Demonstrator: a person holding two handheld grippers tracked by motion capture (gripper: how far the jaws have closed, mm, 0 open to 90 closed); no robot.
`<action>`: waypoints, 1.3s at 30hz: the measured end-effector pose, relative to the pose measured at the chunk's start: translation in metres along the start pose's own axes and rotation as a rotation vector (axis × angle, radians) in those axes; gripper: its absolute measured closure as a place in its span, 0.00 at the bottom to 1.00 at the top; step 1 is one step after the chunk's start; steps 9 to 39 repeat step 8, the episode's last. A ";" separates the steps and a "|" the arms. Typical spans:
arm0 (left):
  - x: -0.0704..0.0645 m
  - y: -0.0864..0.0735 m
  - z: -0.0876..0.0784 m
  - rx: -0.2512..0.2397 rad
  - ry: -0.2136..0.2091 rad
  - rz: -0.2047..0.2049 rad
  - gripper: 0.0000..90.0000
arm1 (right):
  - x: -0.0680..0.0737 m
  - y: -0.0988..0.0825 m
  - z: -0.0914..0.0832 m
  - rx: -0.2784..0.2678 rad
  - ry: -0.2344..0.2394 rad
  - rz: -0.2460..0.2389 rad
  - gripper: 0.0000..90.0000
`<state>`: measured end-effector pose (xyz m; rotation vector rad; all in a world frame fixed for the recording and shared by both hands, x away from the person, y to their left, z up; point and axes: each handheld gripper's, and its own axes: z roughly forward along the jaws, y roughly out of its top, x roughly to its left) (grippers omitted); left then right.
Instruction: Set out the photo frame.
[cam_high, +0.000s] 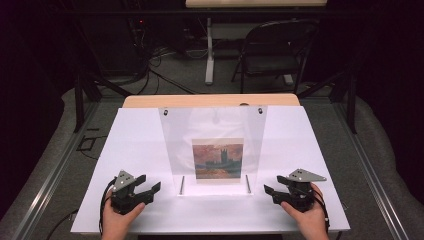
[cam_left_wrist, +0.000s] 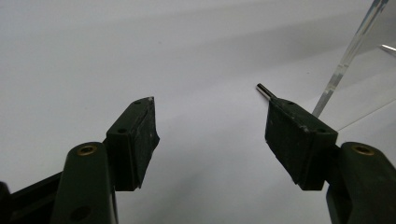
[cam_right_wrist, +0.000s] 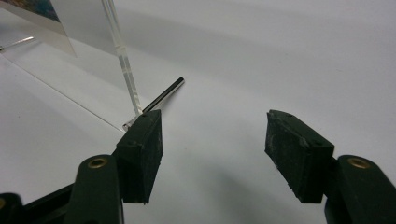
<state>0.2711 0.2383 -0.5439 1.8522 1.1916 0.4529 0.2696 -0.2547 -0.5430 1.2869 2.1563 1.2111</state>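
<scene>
Tools rest apart on your desk (cam_high: 130, 135): left tool (cam_high: 150, 184) and right tool (cam_high: 272, 184) gape wide, empty, flanking the acrylic picture stand (cam_high: 215, 145).

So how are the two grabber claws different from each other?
The left gripper sits left of the clear picture stand, while the right gripper sits on its right. The left gripper's grey plate is tipped up; the right gripper's plate lies flatter and looks longer. Both are black, hand-held, open and holding nothing.
</scene>
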 end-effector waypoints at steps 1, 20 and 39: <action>0.000 0.000 0.000 0.001 0.000 0.000 0.37 | 0.000 0.000 0.000 0.001 0.001 0.001 0.37; 0.002 0.000 0.001 -0.002 0.022 -0.006 0.33 | 0.002 0.000 0.001 0.004 -0.020 -0.019 0.33; 0.002 0.000 0.001 -0.002 0.022 -0.006 0.33 | 0.002 0.000 0.001 0.004 -0.020 -0.019 0.33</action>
